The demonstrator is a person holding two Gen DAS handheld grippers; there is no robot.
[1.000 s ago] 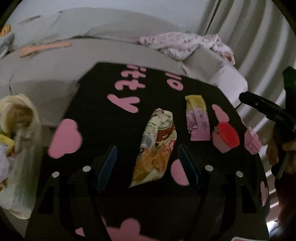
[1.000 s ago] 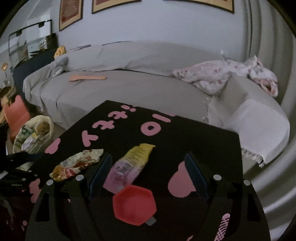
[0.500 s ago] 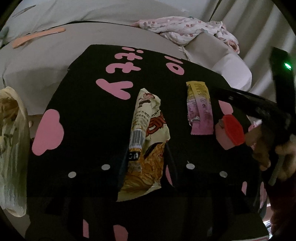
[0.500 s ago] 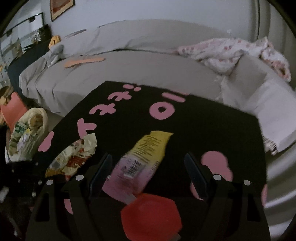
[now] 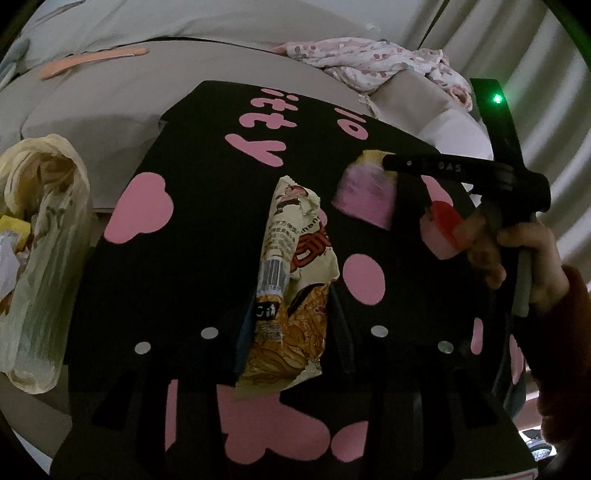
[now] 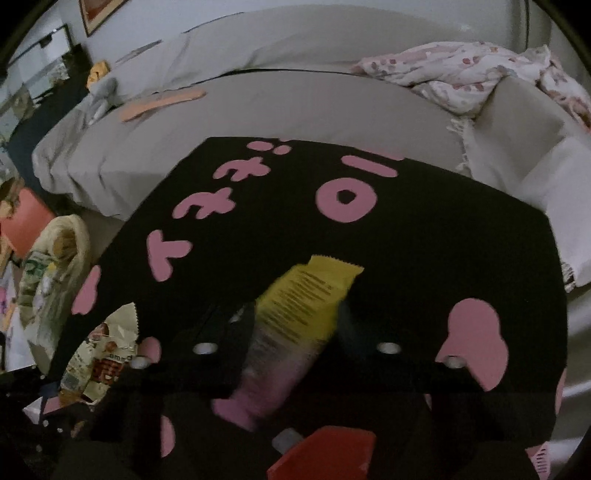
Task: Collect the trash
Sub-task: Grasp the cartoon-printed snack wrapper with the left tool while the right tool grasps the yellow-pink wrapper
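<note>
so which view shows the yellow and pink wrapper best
The right wrist view: the yellow and pink wrapper fills the middle between the right gripper fingers, though blurred. The left wrist view shows only part, behind that gripper.

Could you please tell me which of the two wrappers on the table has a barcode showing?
The cream-and-orange snack wrapper in the left gripper; the yellow-and-pink wrapper shows only printed text.

A home living room. A long sofa (image 6: 229,122) draped in a grey cover curves behind a low black surface (image 6: 424,251) printed with pink shapes and letters. A crumpled floral blanket (image 6: 454,74) lies on the sofa's right end, pale curtains (image 5: 546,92) hang beside it, and a framed picture (image 6: 98,11) is on the white wall. A stuffed plastic bag (image 5: 40,236) sits on the floor at the left
</note>
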